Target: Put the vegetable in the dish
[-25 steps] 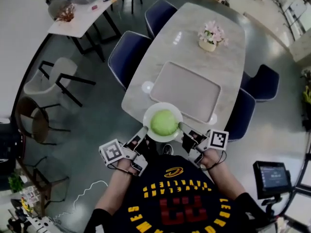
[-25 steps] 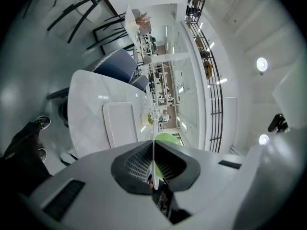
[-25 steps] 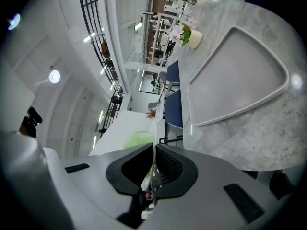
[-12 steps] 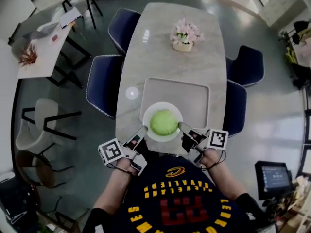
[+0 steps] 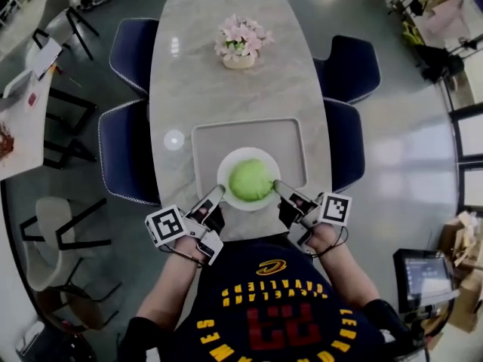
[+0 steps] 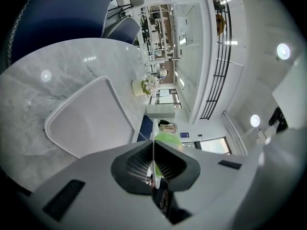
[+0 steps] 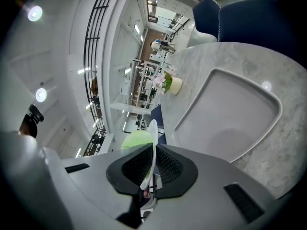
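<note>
The left gripper [image 5: 216, 192] and right gripper [image 5: 278, 185] each pinch opposite rims of the dish [image 5: 249, 151], which holds the green vegetable [image 5: 250, 179] at the near edge of the tray [image 5: 211, 138].

Two grippers [image 5: 216, 193] [image 5: 276, 185], one dish [image 5: 225, 173], one vegetable [image 5: 250, 180], four blue chairs [image 5: 134, 47] [image 5: 124, 153] [image 5: 347, 66] [image 5: 343, 153]

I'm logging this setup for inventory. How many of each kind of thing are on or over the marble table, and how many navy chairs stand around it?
tray: 1
dish: 1
green vegetable: 1
flower pot: 1
navy chairs: 4
Total: 8
</note>
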The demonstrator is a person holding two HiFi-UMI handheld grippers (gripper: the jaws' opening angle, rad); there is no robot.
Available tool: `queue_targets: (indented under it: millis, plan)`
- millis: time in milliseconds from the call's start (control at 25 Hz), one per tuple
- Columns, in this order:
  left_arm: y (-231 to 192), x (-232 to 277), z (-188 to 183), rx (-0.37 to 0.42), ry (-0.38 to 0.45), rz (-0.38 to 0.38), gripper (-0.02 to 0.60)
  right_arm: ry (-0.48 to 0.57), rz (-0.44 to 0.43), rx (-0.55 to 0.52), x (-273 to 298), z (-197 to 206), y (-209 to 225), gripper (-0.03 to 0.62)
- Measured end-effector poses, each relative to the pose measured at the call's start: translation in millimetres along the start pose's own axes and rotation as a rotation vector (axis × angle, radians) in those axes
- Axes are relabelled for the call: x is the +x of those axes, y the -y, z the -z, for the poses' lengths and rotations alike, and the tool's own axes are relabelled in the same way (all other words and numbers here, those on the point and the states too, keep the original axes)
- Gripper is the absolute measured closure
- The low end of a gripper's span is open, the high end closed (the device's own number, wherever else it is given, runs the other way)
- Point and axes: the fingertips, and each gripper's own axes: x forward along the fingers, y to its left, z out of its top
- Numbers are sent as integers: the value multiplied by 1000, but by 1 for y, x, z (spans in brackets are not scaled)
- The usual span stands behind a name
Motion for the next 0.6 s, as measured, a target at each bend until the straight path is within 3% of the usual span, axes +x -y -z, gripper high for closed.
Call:
queue_targets:
  millis: [160, 400, 600]
  plan:
    - [3, 16, -2, 13, -18, 12, 571, 21, 5, 19, -2, -10, 7, 576]
    - [3, 36, -6, 13, 31, 33, 571, 6, -69, 2, 8, -33, 9, 576]
    - [-9, 41, -7, 43, 38, 3, 571, -19, -79, 8, 13, -35, 26, 576]
